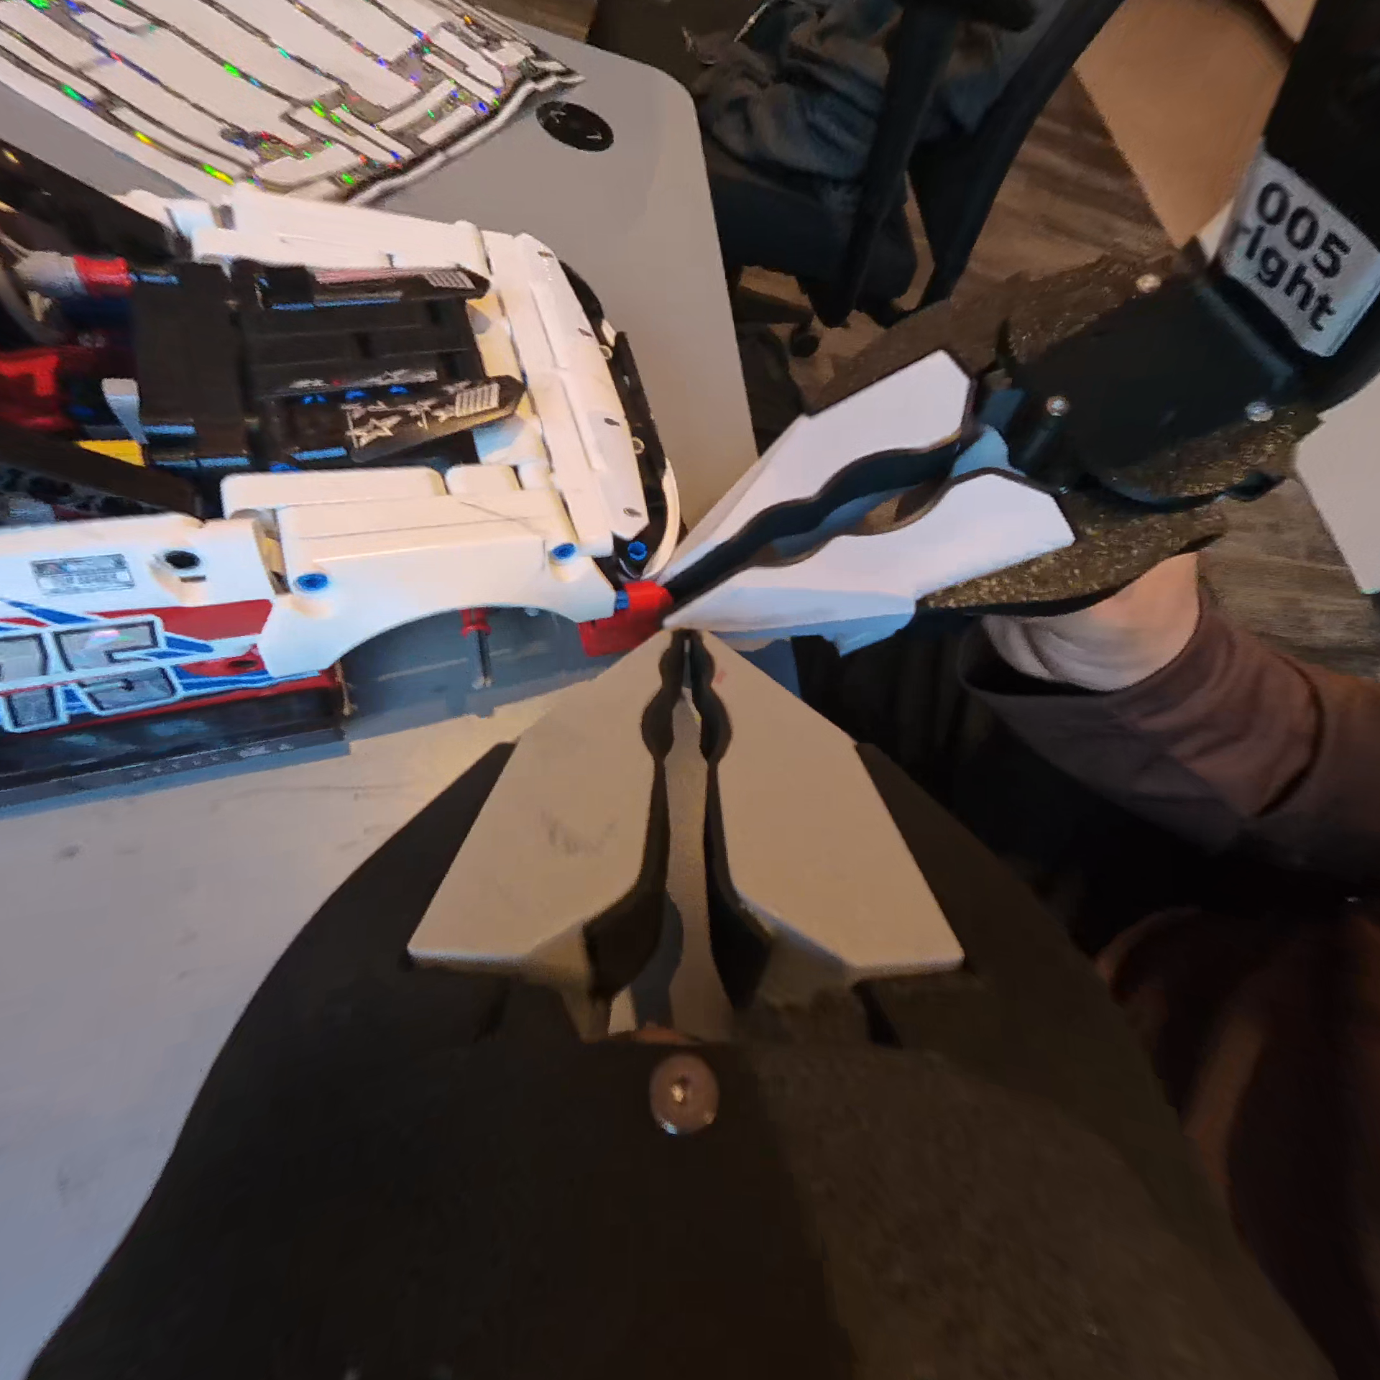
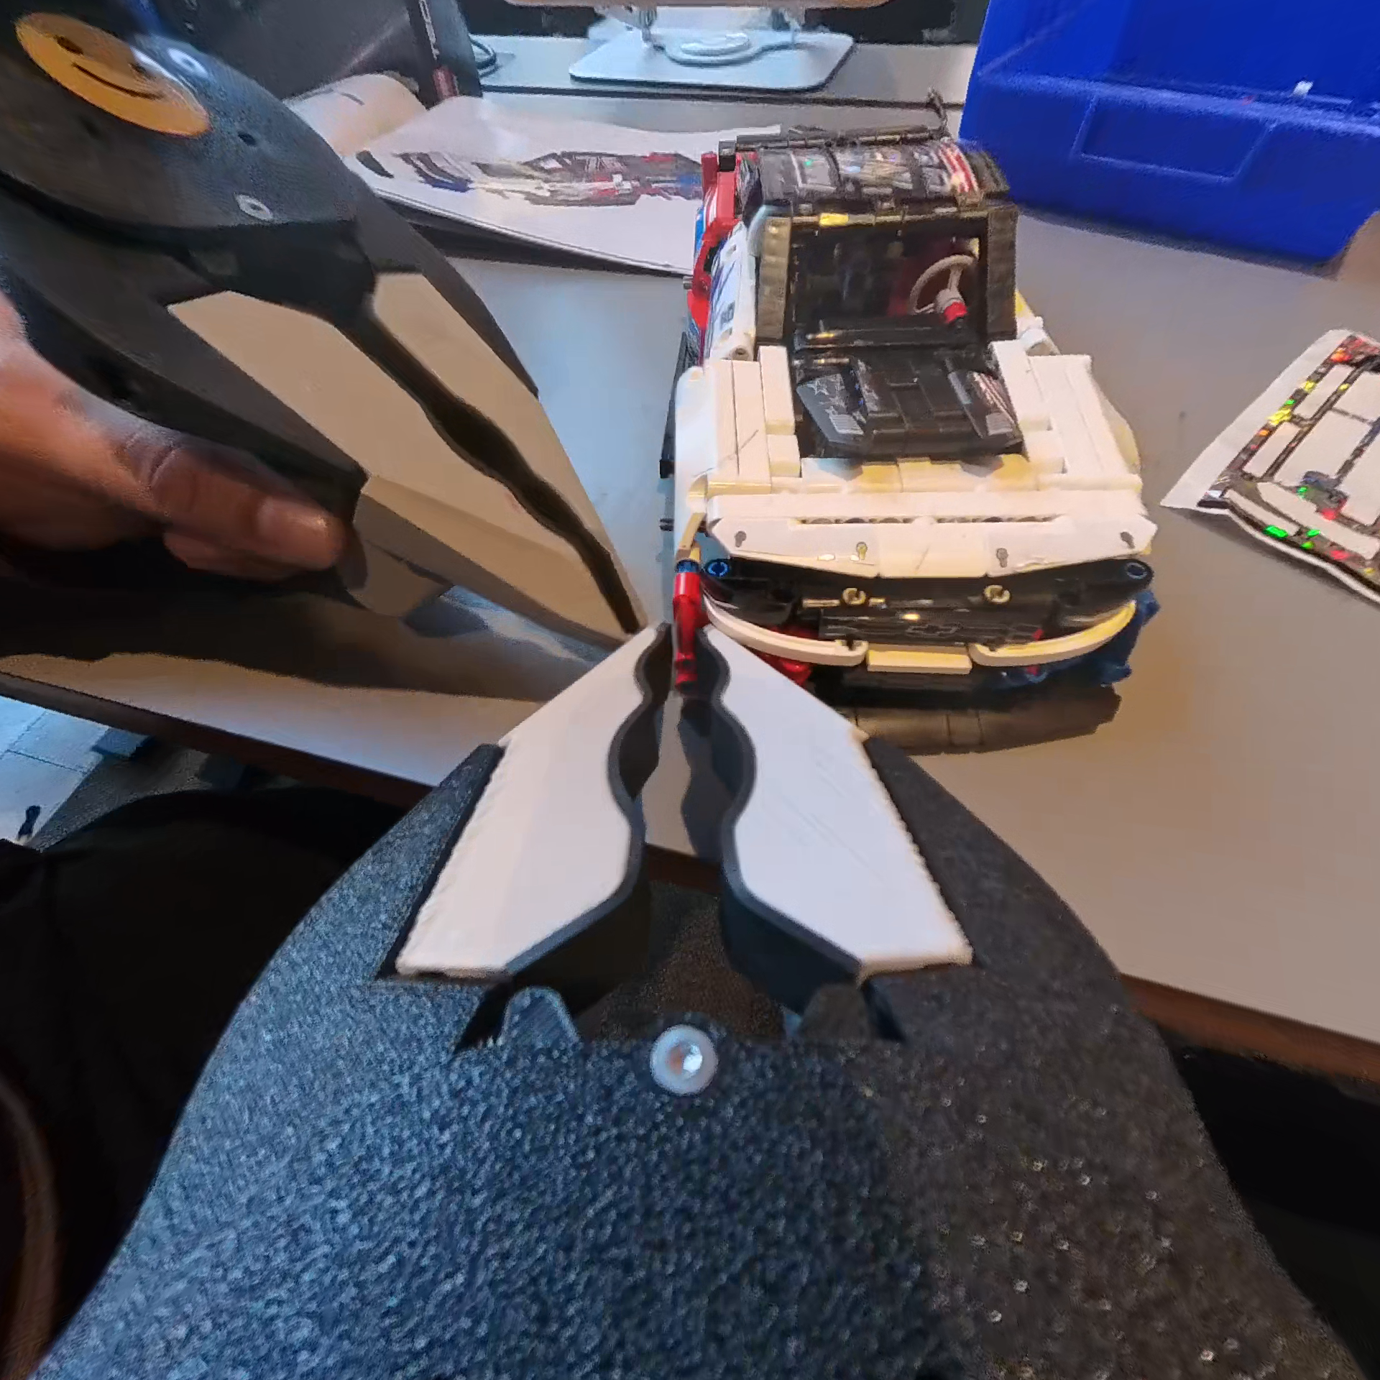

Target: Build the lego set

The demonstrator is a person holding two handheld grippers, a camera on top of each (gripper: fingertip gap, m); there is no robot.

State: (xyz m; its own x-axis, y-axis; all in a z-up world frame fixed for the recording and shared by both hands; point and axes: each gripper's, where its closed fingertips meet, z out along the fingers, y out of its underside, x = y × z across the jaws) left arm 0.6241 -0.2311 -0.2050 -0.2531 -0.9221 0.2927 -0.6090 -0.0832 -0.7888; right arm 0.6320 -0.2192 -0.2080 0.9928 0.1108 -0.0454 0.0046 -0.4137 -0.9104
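A white, red and black lego car point(image 1: 418, 515) stands on the grey table point(image 1: 149, 933). In the right wrist view the car point(image 2: 918, 515) faces me with its nose. My right gripper point(image 2: 683, 644) is shut on a small red piece point(image 2: 683, 608) at the car's front corner, at the left of the nose in this view. In the left wrist view this gripper point(image 1: 664, 601) comes in from the right and pinches the red piece point(image 1: 623, 616). My left gripper point(image 1: 687, 644) is shut and empty, its tips just below the red piece. It also shows in the right wrist view point(image 2: 641, 626).
A sticker sheet point(image 1: 261, 82) lies beyond the car and shows at the right in the right wrist view point(image 2: 1299, 455). An open instruction booklet point(image 2: 538, 179) and a blue bin point(image 2: 1165, 127) are at the back. The table edge point(image 2: 1232, 1023) runs close under the grippers. Less than 4 cm separates the two grippers' tips.
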